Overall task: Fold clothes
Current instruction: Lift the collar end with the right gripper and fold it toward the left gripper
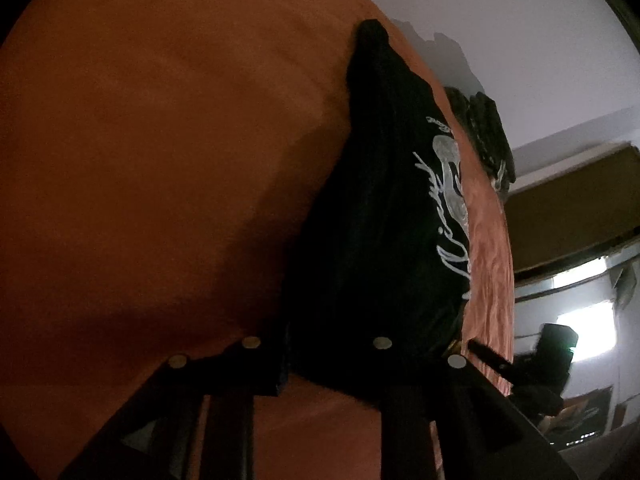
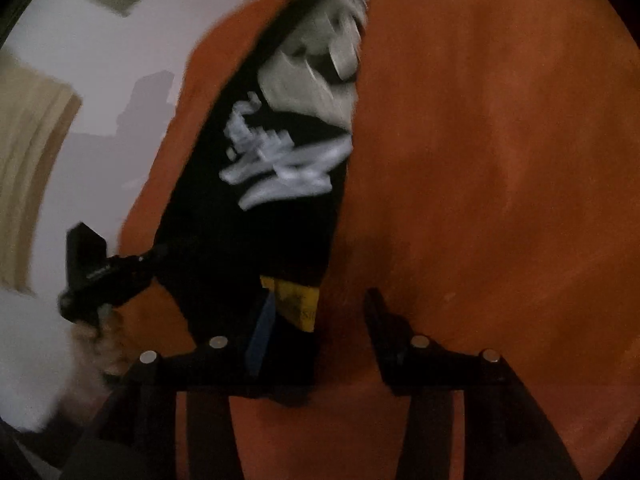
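A black T-shirt (image 1: 376,216) with a white print lies bunched on an orange bedsheet (image 1: 160,160). In the left wrist view my left gripper (image 1: 340,360) has its jaws apart with the shirt's near edge lying between them. In the right wrist view the same shirt (image 2: 248,216) shows with a yellow tag (image 2: 298,304). My right gripper (image 2: 316,332) is open; its left finger (image 2: 260,340) lies against the shirt's edge by the tag, and its right finger (image 2: 384,328) is over bare sheet. The other gripper (image 2: 104,276) shows at the left, at the shirt's far edge.
A dark pile of other clothes (image 1: 484,136) sits at the bed's far edge. A pale wall (image 1: 520,40) stands behind the bed. A window and furniture (image 1: 580,300) are at the right. The orange sheet (image 2: 500,160) stretches wide on the right.
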